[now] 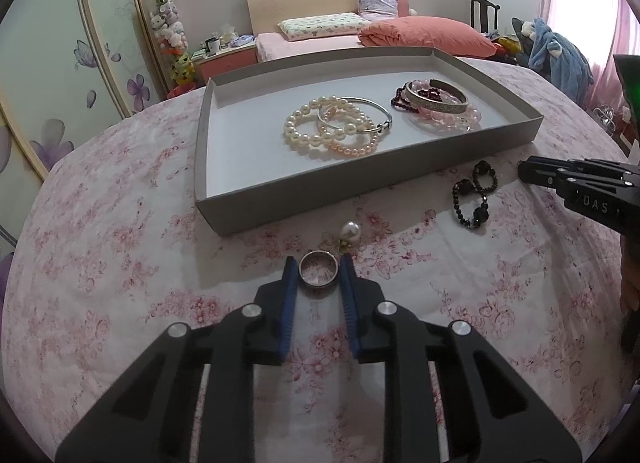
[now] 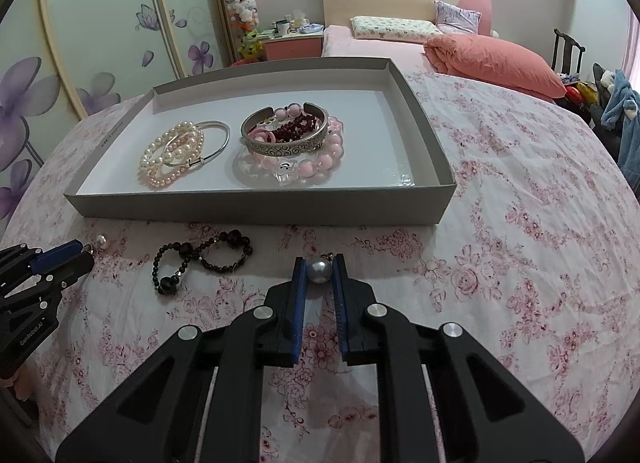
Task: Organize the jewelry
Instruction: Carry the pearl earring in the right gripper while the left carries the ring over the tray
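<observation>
My left gripper (image 1: 319,271) is shut on a silver ring (image 1: 319,269), low over the floral cloth. A white pearl earring (image 1: 349,232) lies just beyond it. My right gripper (image 2: 319,270) is shut on a grey pearl earring (image 2: 319,271). A black bead bracelet (image 1: 474,193) lies on the cloth between the grippers; it also shows in the right wrist view (image 2: 200,259). The grey tray (image 1: 280,199) holds pearl bracelets (image 1: 320,127), a thin silver bangle (image 1: 360,113), a wide silver cuff (image 1: 436,99) and pink bead bracelets (image 1: 452,115).
The tray (image 2: 256,215) sits on a round table with a pink floral cloth (image 2: 520,263). A bed with a coral duvet (image 2: 492,59) stands behind. A wardrobe with flower decals (image 1: 60,75) is on the left. A chair with clothes (image 1: 556,51) is at right.
</observation>
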`<move>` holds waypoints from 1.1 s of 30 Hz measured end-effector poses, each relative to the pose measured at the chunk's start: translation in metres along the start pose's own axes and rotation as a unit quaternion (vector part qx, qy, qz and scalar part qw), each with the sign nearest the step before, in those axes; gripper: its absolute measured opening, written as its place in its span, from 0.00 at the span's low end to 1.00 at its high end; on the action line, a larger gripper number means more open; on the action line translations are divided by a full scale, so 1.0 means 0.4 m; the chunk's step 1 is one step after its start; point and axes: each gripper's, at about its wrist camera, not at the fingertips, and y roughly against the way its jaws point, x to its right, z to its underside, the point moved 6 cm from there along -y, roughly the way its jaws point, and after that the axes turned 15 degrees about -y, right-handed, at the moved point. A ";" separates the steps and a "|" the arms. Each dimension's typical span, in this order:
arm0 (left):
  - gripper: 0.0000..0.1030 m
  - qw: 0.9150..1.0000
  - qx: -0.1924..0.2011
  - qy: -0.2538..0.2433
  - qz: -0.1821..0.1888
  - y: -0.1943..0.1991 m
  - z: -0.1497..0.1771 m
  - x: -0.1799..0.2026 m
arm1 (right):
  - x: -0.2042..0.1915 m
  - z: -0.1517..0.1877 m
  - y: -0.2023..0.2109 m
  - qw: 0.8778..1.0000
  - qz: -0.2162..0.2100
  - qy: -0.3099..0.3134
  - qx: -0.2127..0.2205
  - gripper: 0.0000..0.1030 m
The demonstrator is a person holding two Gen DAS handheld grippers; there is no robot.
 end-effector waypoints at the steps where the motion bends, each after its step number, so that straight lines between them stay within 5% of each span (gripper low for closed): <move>1: 0.22 1.000 0.000 0.001 0.001 0.000 0.000 0.000 | 0.000 0.002 0.001 1.000 0.000 0.000 0.000 0.14; 22: 0.21 0.999 -0.010 0.045 0.006 0.028 0.028 -0.008 | -0.007 0.057 0.051 1.000 -0.022 0.003 -0.017 0.14; 27: 0.21 0.998 0.016 0.065 0.000 0.070 0.030 -0.016 | -0.035 0.039 0.117 0.998 -0.047 0.004 0.030 0.14; 33: 0.21 0.993 0.093 0.068 -0.034 0.174 -0.019 -0.023 | -0.089 -0.006 0.234 0.989 -0.070 0.024 0.128 0.14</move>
